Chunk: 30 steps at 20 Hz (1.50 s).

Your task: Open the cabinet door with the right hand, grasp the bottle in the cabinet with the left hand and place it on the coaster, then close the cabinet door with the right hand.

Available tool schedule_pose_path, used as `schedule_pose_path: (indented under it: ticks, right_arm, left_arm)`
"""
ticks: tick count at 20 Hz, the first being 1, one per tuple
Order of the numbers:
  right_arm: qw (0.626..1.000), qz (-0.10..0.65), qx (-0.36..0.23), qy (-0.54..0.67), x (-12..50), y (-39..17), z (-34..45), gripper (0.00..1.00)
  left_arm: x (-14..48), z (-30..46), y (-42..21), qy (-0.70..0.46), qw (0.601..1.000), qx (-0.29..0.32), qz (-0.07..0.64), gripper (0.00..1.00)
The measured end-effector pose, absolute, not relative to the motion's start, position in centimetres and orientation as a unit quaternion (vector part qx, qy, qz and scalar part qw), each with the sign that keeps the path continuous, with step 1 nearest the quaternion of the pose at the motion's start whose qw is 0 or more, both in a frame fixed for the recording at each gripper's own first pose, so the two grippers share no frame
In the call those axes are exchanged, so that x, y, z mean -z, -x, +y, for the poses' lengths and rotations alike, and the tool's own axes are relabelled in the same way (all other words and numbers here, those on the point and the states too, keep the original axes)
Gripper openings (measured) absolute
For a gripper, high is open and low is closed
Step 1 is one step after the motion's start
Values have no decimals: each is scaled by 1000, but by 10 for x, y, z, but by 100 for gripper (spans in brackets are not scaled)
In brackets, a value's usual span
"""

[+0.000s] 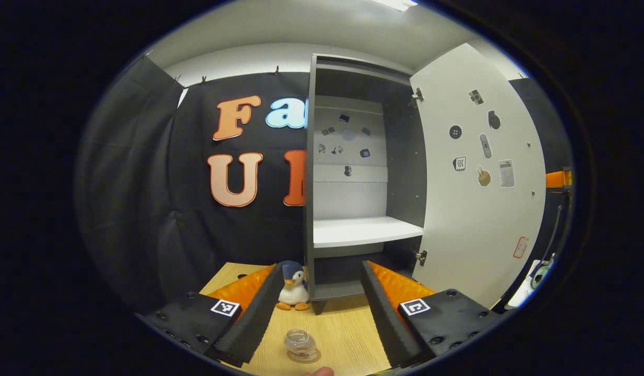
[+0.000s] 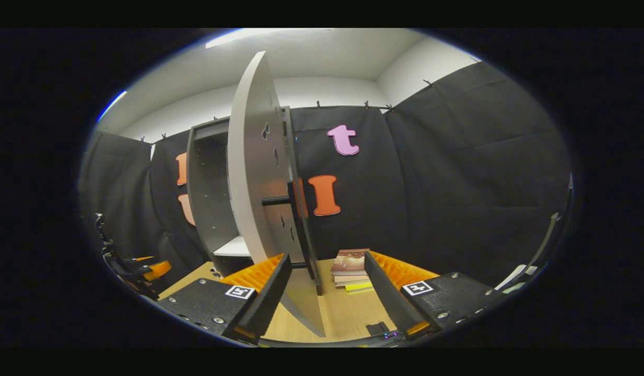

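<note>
Both jaws wide, empty; door [image 2: 254,177] between right jaws; bottle [image 1: 301,344] on table [image 1: 348,329], penguin [image 1: 294,288] beside cabinet [image 1: 322,156].

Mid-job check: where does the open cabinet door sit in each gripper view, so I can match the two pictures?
Left gripper view: the cabinet door stands swung wide open at right of centre, its stickered inner face toward the camera.
Right gripper view: the cabinet door is seen nearly edge-on, left of centre, its lower edge between the open right gripper fingers.
Shared landmark: the grey cabinet with its white shelf.
</note>
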State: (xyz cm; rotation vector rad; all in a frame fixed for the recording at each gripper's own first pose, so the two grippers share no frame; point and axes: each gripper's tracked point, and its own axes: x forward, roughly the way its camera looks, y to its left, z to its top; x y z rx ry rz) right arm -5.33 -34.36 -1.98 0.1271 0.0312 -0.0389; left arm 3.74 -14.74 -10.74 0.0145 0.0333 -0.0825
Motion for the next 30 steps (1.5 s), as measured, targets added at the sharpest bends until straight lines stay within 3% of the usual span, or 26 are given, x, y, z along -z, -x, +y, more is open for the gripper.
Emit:
schedule_pose_path:
  ticks: [1,3,14,16,23,26,27,28,29,30]
  right_arm:
    - [998,14,19,-55,19,55,-341,87]
    - [999,11,18,-45,18,56,-336,87]
    - [996,5,-52,-71,21,42,-251,86]
    - [994,8,-72,-80,23,37,-233,87]
    - [991,14,-106,-74,29,6,-181,87]
    - [989,20,-124,-82,32,-6,-158,87]
    - [988,21,-128,-83,34,-9,-151,87]
    - [987,23,-134,-85,36,-13,-145,96]
    - [986,24,-138,-85,37,-18,-138,88]
    - [986,26,-142,-83,38,-23,-131,88]
  left_arm:
    - [107,-143,-36,-7,999,35,18,96]
    - [106,-136,-37,-8,999,27,19,99]
    - [96,-94,-39,-3,1000,2,13,93]
    - [98,-82,-41,1,1000,-4,15,99]
    - [105,-41,-44,-5,999,-31,20,99]
    - [113,-26,-50,-4,999,-38,28,93]
    - [114,-21,-52,-3,999,-41,30,96]
    - [114,-16,-53,-2,999,-43,31,96]
    - [115,-12,-56,-2,999,-45,31,96]
    - [117,-9,-57,-3,998,-46,32,96]
